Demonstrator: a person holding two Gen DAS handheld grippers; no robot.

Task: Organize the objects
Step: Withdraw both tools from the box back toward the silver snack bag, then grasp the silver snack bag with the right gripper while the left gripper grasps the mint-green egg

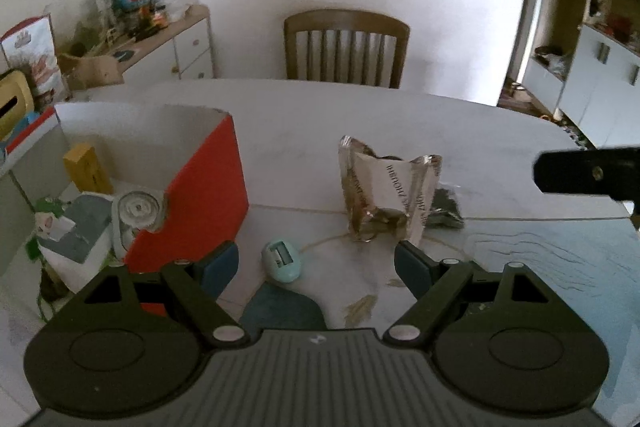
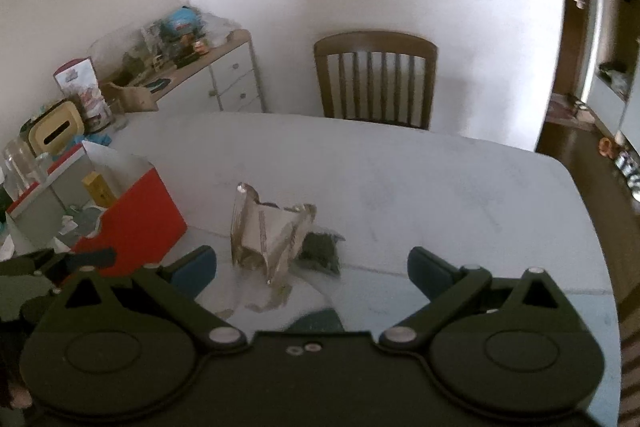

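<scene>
Left gripper: our black linkage arms, blue pads, silver pivot screws.
Right gripper: ours matches.

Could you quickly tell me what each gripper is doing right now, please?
Left gripper: open, holding nothing; the small teal timer lies on the table between its fingers.
Right gripper: open, holding nothing.

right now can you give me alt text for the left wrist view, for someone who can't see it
The open left gripper hovers over a pale table, with a small mint egg-shaped timer lying between its blue fingertips. To the left stands an open red-sided box already holding items; ahead is a crumpled foil bag, and a wooden chair beyond.
</scene>
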